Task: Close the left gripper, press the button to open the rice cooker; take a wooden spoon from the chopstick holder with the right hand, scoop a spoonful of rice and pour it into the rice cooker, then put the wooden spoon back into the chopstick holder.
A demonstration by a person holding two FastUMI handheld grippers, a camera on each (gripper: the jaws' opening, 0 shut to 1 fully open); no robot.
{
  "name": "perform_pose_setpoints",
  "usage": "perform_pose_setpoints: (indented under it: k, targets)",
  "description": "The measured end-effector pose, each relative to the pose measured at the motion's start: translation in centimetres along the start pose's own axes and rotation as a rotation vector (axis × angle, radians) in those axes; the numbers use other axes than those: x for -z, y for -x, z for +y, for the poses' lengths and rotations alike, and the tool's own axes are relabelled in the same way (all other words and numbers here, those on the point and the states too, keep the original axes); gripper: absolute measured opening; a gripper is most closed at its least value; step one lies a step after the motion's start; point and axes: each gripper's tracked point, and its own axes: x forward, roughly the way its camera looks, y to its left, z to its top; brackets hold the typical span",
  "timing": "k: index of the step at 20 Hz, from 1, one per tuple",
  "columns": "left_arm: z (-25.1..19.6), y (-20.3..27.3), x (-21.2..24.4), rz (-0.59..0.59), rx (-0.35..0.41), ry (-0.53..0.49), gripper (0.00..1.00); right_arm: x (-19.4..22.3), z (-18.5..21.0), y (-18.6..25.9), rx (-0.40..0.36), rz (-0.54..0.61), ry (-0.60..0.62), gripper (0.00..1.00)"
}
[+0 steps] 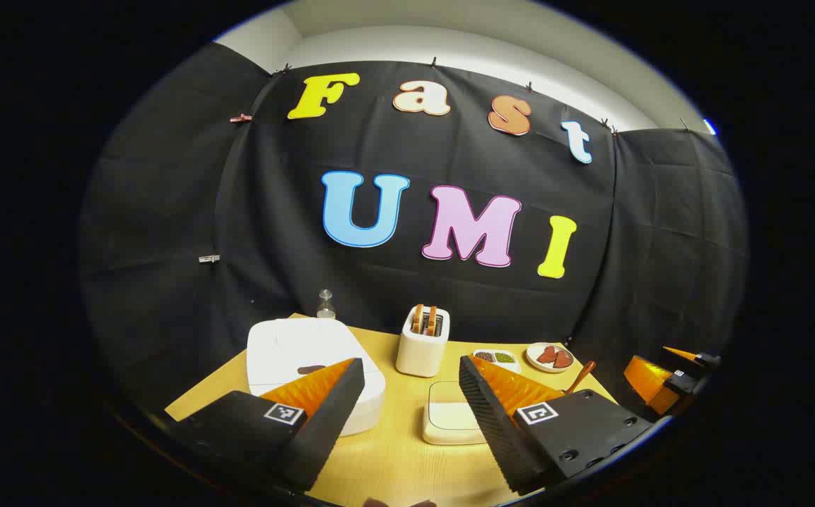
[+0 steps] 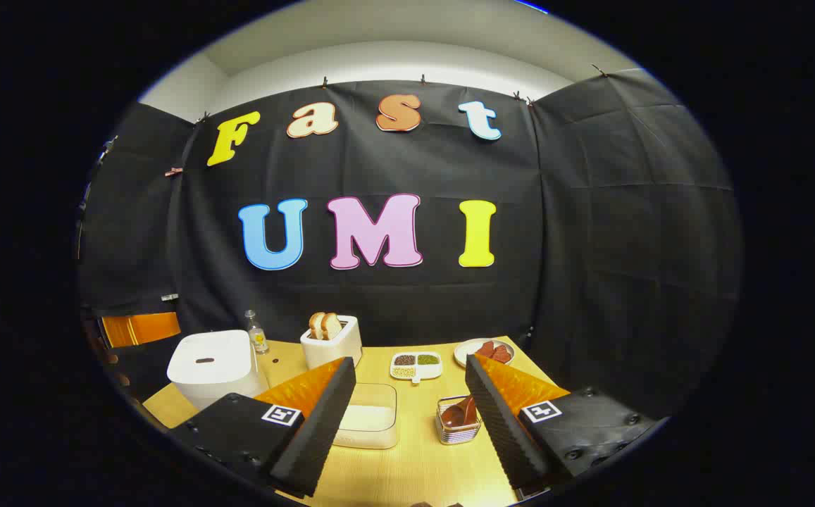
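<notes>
In the left gripper view, my left gripper [image 1: 411, 394] hangs above the near edge of the wooden table [image 1: 393, 465], fingers spread wide and holding nothing. The white rice cooker [image 1: 301, 355], lid down, sits just past the left finger, close to the table's left edge. A toaster [image 1: 422, 345] stands mid-table, a clear container of rice [image 1: 449, 419] in front of it with bare tabletop around. The wooden spoon [image 1: 582, 375] pokes up beside the right finger. At far right, off the table's edge, I see the other gripper [image 1: 675, 377].

In the right gripper view, my right gripper [image 2: 411, 394] is likewise open and empty. Between its fingers stand the rice container [image 2: 372, 422] and the wire chopstick holder [image 2: 458, 422], the spoon [image 2: 460, 412] in it. The cooker [image 2: 210, 366] sits far left, and a small bottle [image 2: 257, 334] stands behind it.
</notes>
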Motion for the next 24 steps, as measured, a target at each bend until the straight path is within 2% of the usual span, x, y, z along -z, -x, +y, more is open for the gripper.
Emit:
perform_pose_setpoints:
  k: [6,16,24]
  targets:
    - [-0.3,0.3,-0.3,-0.013,0.0,-0.029,0.94,0.8,0.0,0.4,-0.015,0.028,-0.028,0.98]
    - [-1.3,0.7,-0.7,-0.022,0.025,-0.019,0.94,0.0,-0.2,0.6,-0.036,0.01,-0.009,0.98]
    - [0.3,0.0,-2.4,-0.033,-0.006,-0.025,0.94,-1.3,-1.5,0.0,-0.02,-0.018,-0.009,0.98]
